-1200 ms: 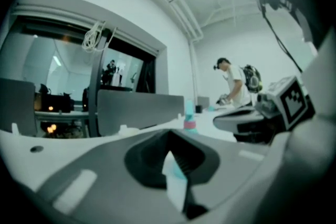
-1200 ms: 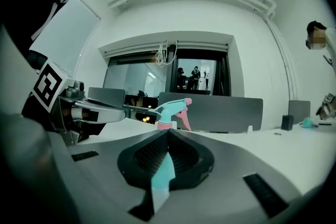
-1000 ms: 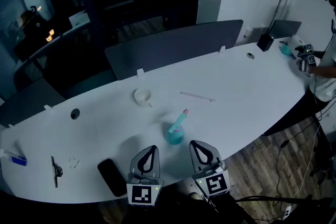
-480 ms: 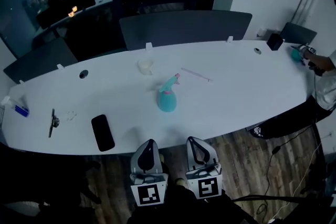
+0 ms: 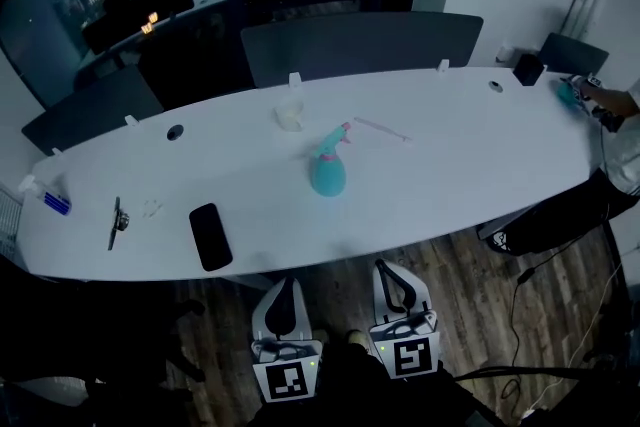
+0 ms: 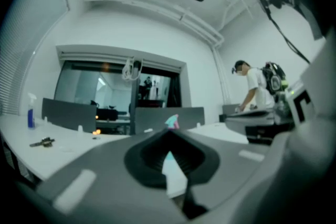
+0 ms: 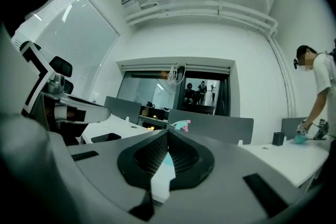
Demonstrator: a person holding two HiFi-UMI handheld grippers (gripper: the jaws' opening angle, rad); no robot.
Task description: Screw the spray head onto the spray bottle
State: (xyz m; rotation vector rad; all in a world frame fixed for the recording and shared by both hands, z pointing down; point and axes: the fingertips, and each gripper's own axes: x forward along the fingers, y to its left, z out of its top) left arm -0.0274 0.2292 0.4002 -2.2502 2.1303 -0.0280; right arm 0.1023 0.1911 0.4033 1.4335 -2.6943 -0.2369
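Observation:
A teal spray bottle (image 5: 328, 171) with a teal and pink spray head (image 5: 335, 141) stands upright near the middle of the long white table (image 5: 450, 165). Its top also peeks over the jaws as the spray head (image 6: 172, 121) in the left gripper view and the spray head (image 7: 181, 125) in the right gripper view. My left gripper (image 5: 283, 290) and right gripper (image 5: 393, 277) hang side by side below the table's near edge, over the wooden floor. Both are shut and hold nothing. They are well short of the bottle.
A black phone (image 5: 209, 236) lies at the table's front left. A small white cup (image 5: 290, 118) and a thin white tube (image 5: 382, 129) lie behind the bottle. A tool (image 5: 117, 220) and a blue item (image 5: 52, 201) sit far left. A person (image 5: 620, 115) works at the table's right end. Grey partitions (image 5: 360, 45) line the far edge.
The view has pulled back from the table: both grippers have gone from over its near edge to over the floor. The bottle now stands upright; a second ago it leaned low on the table.

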